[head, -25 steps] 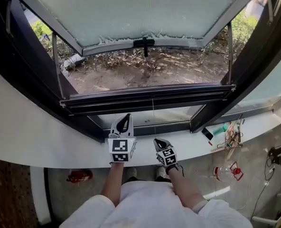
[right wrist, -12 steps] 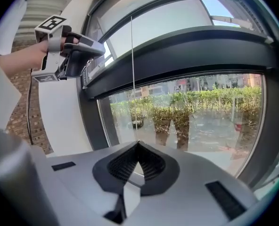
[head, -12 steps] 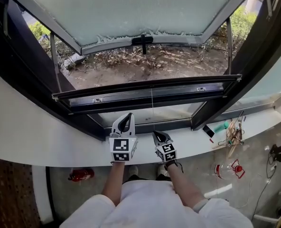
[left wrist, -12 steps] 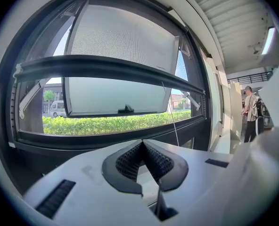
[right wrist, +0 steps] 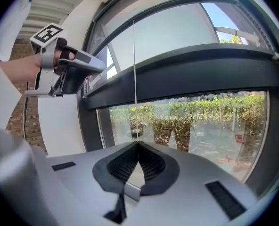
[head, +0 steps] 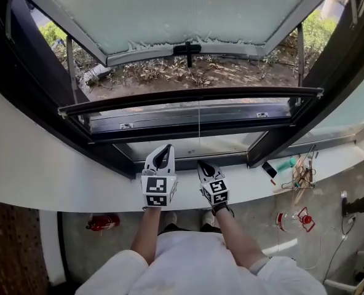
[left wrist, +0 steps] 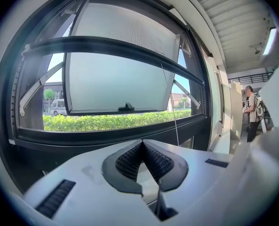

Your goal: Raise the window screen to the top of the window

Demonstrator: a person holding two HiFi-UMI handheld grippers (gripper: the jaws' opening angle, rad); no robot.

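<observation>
- Straight above my right gripper (right wrist: 137, 144) runs the pull cord (right wrist: 134, 69). Its fingers (right wrist: 122, 166) are pinched shut on the cord's lower end, I'd judge (the thin line drops right into the tips).
- Step in hand: letting the screen go up on the cord. To do it well, the hand should track the cord's own line w/ no sideways drag. Even tension is needed so the rail can't snap upward.
- Left gripper (left wrist: 142, 142): closed, nothing btwn its tips. The cord hangs just to its right, not touching.
- Screen rail (head: 188, 96): above & beyond both sets of fingertips, well apart, joined to the right ones only via the cord. It looks only partway up, so the task isn't done yet.
</observation>
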